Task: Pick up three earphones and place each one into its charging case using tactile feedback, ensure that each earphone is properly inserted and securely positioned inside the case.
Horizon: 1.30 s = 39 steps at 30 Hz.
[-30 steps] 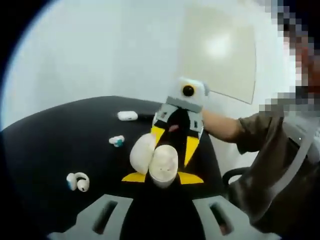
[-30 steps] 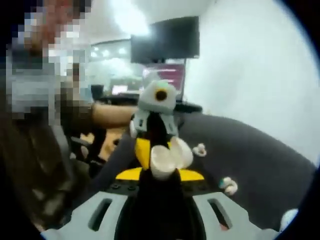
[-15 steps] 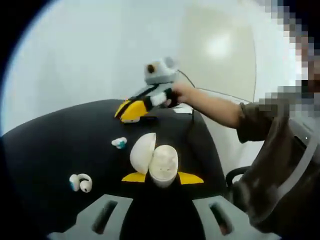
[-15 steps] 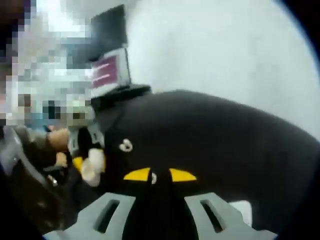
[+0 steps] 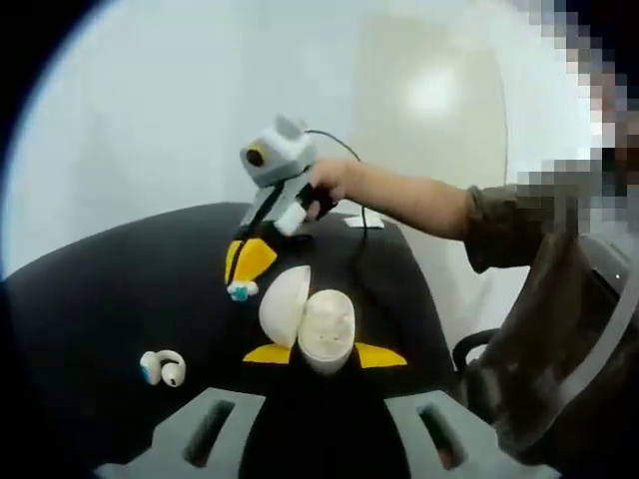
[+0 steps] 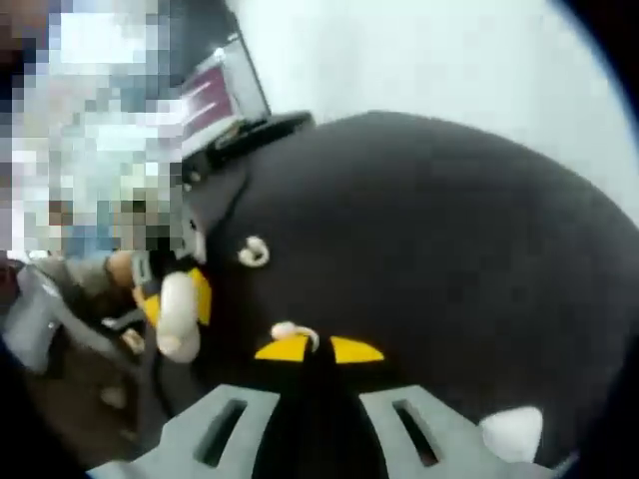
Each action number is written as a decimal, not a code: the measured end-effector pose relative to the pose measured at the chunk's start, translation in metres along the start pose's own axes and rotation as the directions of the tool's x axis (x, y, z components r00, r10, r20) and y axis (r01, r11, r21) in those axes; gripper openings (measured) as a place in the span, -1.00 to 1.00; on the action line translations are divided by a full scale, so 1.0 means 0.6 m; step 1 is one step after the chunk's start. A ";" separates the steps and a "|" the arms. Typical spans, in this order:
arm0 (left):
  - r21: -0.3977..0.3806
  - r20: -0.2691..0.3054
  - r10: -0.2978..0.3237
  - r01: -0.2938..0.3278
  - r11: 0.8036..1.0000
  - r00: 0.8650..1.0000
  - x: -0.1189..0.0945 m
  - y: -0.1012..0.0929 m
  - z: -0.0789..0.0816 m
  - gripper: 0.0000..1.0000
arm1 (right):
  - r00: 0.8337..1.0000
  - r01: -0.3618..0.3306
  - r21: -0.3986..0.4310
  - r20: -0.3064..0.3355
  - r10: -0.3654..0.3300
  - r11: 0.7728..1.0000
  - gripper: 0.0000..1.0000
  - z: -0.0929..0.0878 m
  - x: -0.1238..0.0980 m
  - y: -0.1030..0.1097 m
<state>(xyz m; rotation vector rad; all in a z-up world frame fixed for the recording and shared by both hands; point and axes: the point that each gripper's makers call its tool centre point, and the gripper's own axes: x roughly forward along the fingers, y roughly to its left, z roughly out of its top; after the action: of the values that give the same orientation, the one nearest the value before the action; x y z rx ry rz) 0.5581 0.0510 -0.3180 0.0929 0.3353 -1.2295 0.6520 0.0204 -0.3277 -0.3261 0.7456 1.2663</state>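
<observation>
My left gripper (image 5: 324, 355) is shut on an open white charging case (image 5: 312, 319), its lid tipped to the left. A person's hand brings my right gripper (image 5: 246, 263) in from the right, yellow tips pointing down right above a small white earbud with a teal tip (image 5: 240, 290) on the black table (image 5: 110, 289). In the right gripper view that earbud (image 6: 291, 330) lies at the left fingertip of the right gripper (image 6: 319, 350), whose jaws stand a narrow gap apart with nothing between them. A white ear-hook earphone (image 5: 160, 366) (image 6: 253, 252) lies further off.
A white object (image 6: 511, 431) lies near the table edge at the lower right of the right gripper view. The left gripper with the case (image 6: 180, 314) shows at its left. A monitor (image 6: 215, 95) stands beyond the table. A small white item (image 5: 361, 220) sits at the far edge.
The right gripper has swung from the far side of the table down onto the small earbud, and its jaws have narrowed. The left gripper holds the case still.
</observation>
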 end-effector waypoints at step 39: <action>-0.059 -0.002 0.026 -0.026 0.998 1.000 -0.004 0.011 -0.003 -0.64 | 0.776 0.607 -0.716 0.440 -0.452 0.345 -0.90 0.043 -0.041 0.163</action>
<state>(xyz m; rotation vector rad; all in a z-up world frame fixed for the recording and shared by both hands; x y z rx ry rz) 0.5631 0.0558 -0.3197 0.0470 0.3706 -1.1932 0.5657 0.0465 -0.2757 -1.1577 -0.2251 0.8863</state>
